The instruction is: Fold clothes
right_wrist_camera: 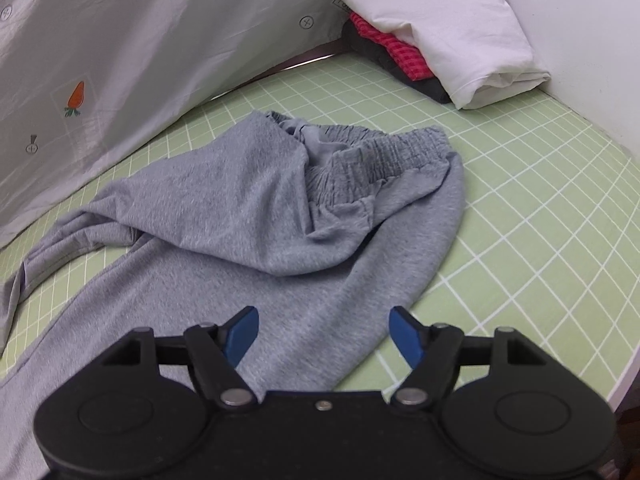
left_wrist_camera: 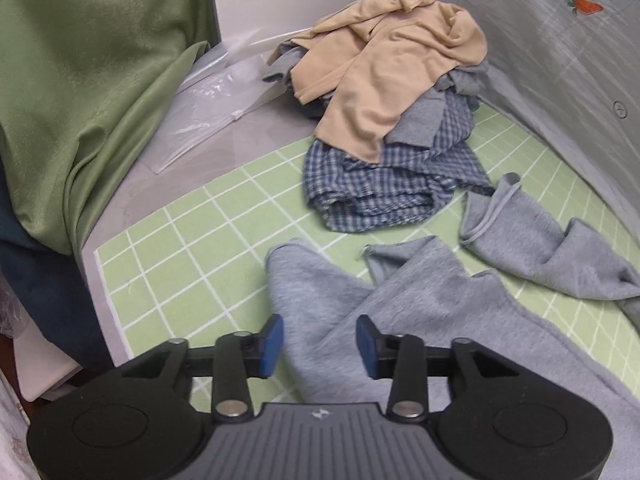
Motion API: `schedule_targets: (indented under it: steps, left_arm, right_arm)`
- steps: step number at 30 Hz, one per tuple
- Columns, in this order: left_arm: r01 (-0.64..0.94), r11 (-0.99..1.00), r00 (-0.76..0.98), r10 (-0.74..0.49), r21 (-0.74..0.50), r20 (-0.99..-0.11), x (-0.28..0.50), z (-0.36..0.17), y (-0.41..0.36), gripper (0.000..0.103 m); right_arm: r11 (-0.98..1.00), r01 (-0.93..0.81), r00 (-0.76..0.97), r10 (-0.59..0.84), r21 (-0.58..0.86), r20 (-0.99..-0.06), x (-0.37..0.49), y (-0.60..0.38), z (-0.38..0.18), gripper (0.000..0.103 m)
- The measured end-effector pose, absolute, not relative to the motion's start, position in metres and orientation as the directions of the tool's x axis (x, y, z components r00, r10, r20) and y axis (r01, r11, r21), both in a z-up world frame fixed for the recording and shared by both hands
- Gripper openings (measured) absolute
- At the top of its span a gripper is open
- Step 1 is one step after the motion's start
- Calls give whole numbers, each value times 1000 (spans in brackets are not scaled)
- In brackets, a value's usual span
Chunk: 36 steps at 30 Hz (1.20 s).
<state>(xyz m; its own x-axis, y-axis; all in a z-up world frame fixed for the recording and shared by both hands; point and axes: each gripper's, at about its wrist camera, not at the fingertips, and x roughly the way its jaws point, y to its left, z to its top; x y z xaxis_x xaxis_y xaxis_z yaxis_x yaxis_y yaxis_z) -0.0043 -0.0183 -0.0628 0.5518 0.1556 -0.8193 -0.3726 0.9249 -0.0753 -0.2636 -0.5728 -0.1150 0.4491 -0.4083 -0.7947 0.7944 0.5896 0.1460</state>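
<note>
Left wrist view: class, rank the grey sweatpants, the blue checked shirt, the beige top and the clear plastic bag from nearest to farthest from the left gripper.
1. Grey sweatpants, just beyond the left gripper.
2. Blue checked shirt, centre, bottom of the pile.
3. Beige top, on the pile, and clear plastic bag, far left: too close to call.

One grey sweatpants (right_wrist_camera: 248, 216); one unfolded heap (left_wrist_camera: 392, 92); one folded stack (right_wrist_camera: 436, 40) of three garments.

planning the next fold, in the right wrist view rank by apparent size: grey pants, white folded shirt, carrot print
1. grey pants, largest by far, though nearest the camera
2. white folded shirt, farther back, so likely understated
3. carrot print, smallest
</note>
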Motion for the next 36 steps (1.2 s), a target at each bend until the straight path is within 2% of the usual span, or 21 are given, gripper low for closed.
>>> schedule_targets:
  steps: [1, 3, 5, 9, 13, 18, 19, 24, 28, 31, 33, 36]
  left_arm:
    - [-355, 930, 568, 129, -100, -813, -1, -58, -27, 65]
    - [-318, 941, 590, 98, -119, -801, 6, -52, -50, 79]
    - [-273, 955, 599, 76, -114, -797, 15, -51, -74, 83]
    - [-173, 979, 579, 17, -103, -815, 32, -60, -122, 83]
    - [-111, 988, 546, -30, -108, -837, 51, -74, -159, 83]
    - [-69, 996, 509, -10, -52, -861, 75, -90, -195, 83]
    - [-61, 998, 505, 1, -34, -863, 80, -93, -198, 83]
    - [-92, 996, 489, 28, -19, -872, 103, -100, -209, 83]
    - [-65, 998, 490, 35, 4, -871, 111, -103, -220, 82]
    - [-45, 999, 485, 37, 17, -874, 115, -108, -229, 83]
    - [-35, 999, 479, 31, 17, -877, 117, -111, -234, 82]
    - [-22, 1000, 472, 17, 7, -881, 119, -114, -239, 82]
  right_arm:
    - [582, 799, 453, -417, 151, -788, -264, -578, -114, 78]
    - [568, 807, 460, -433, 161, -775, -265, -590, -112, 83]
    - [554, 815, 466, -450, 171, -762, -266, -601, -110, 87]
    - [532, 825, 470, -461, 190, -753, -251, -626, -112, 89]
    - [535, 827, 458, -465, 171, -758, -225, -648, -116, 86]
    - [621, 783, 455, -527, 40, -718, -178, -659, -112, 84]
    - [637, 770, 456, -535, 14, -711, -167, -661, -113, 83]
    - [640, 769, 431, -533, -13, -728, -130, -682, -129, 63]
    - [644, 763, 415, -546, -48, -728, -106, -699, -137, 52]
    - [661, 749, 431, -543, -49, -721, -90, -708, -138, 45]
    - [696, 717, 464, -521, -42, -716, -82, -706, -138, 36]
    - [750, 659, 497, -485, -50, -719, -71, -697, -141, 31]
